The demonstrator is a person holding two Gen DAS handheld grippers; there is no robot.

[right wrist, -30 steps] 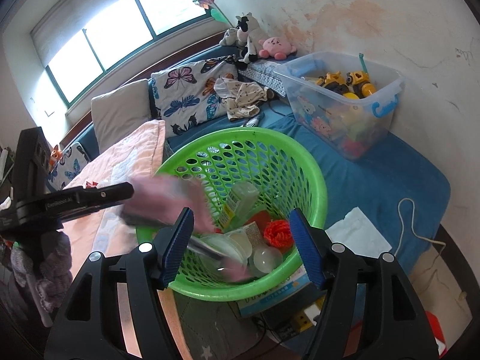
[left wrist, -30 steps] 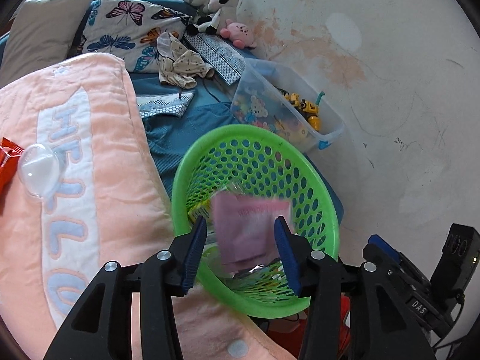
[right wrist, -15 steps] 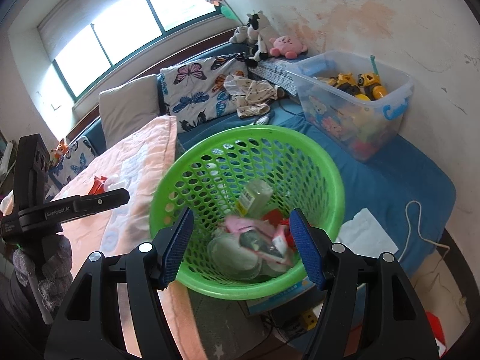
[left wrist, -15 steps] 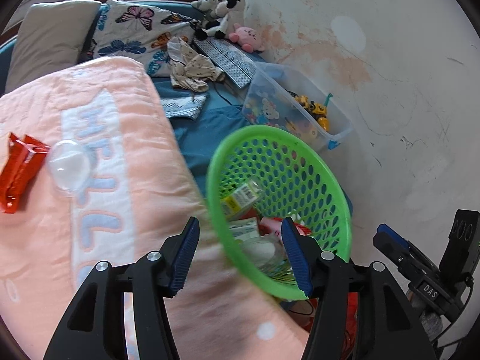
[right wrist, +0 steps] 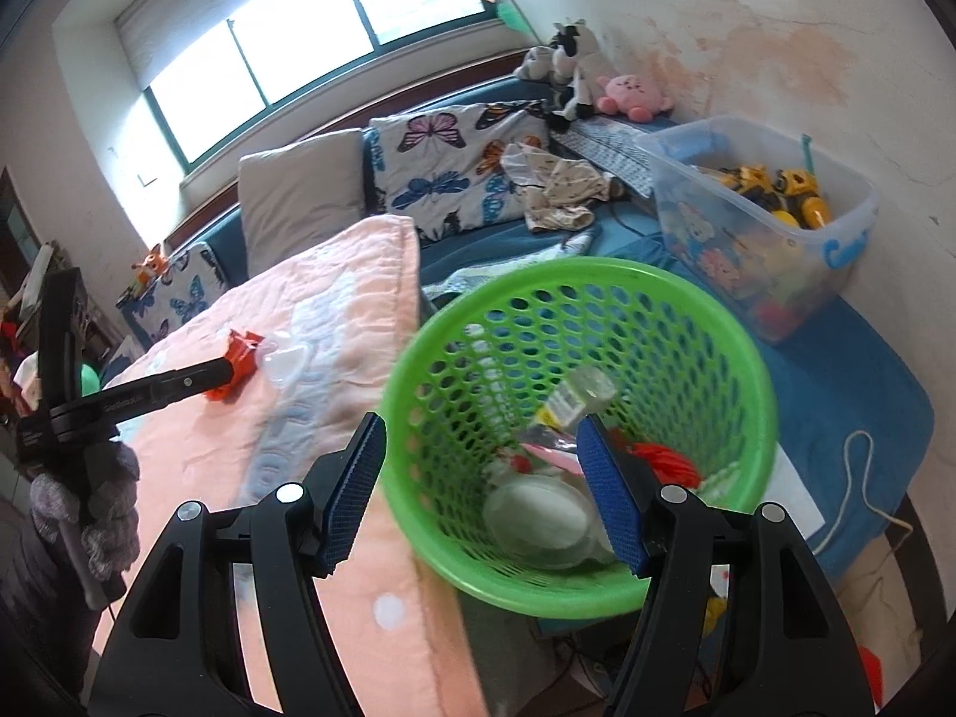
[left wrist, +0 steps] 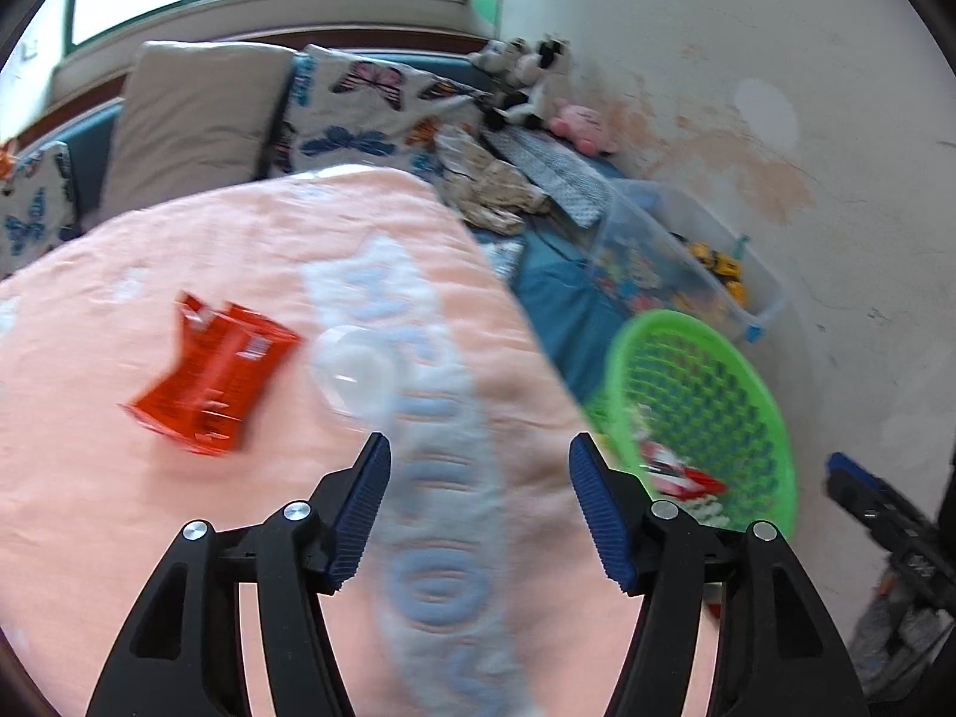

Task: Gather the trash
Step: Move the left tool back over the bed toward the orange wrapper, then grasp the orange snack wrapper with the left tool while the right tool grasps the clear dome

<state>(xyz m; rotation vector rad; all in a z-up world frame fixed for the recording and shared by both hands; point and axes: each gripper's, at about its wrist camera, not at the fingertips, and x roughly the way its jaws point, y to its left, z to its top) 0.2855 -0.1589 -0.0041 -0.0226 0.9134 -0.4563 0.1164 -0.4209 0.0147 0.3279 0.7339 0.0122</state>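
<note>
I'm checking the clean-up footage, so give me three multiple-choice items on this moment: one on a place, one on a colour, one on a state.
1. Where does the red wrapper lie?
A. on the pink blanket
B. in the basket
C. in the toy bin

2. What colour is the trash basket?
A. blue
B. green
C. white

3. How is the left gripper?
A. shut on the wrapper
B. shut on a cup
C. open, holding nothing

Answers: 1 A, it rests beside the clear plastic cup; 2 B, green mesh wall; 3 C, only blanket shows between its parted jaws.
</note>
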